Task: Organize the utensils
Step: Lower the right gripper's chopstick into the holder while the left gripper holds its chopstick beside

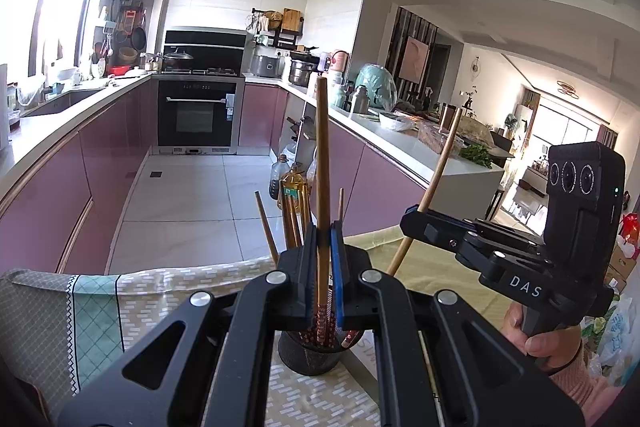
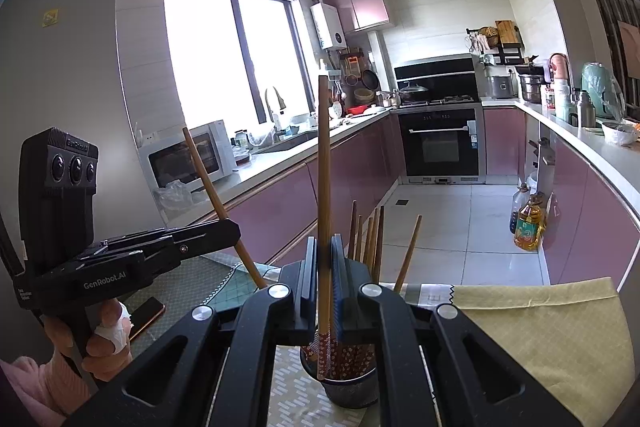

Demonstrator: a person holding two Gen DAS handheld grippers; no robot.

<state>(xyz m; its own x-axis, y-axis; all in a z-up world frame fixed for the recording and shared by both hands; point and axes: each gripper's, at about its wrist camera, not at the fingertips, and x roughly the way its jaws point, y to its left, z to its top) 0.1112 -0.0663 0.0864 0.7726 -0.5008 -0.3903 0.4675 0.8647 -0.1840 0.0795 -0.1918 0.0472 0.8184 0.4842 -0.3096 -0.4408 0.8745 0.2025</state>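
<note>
A dark cup (image 1: 310, 357) (image 2: 352, 393) stands on the table just under my fingers, with several wooden chopsticks (image 1: 294, 219) (image 2: 374, 235) leaning in it. My left gripper (image 1: 323, 227) is shut on an upright chopstick (image 1: 322, 147) whose patterned lower end hangs at the cup's mouth. My right gripper (image 2: 325, 243) is shut on a second chopstick (image 2: 323, 155), also upright over the cup. Each gripper shows in the other's view: the right one (image 1: 414, 213) with its slanted chopstick (image 1: 440, 163), the left one (image 2: 230, 227) with its chopstick (image 2: 204, 171).
A patterned tablecloth (image 1: 180, 291) (image 2: 540, 327) covers the table, and its far edge drops to the tiled kitchen floor. A phone (image 2: 146, 311) lies on the table at the left. Oil bottles (image 2: 528, 227) stand on the floor by the pink cabinets.
</note>
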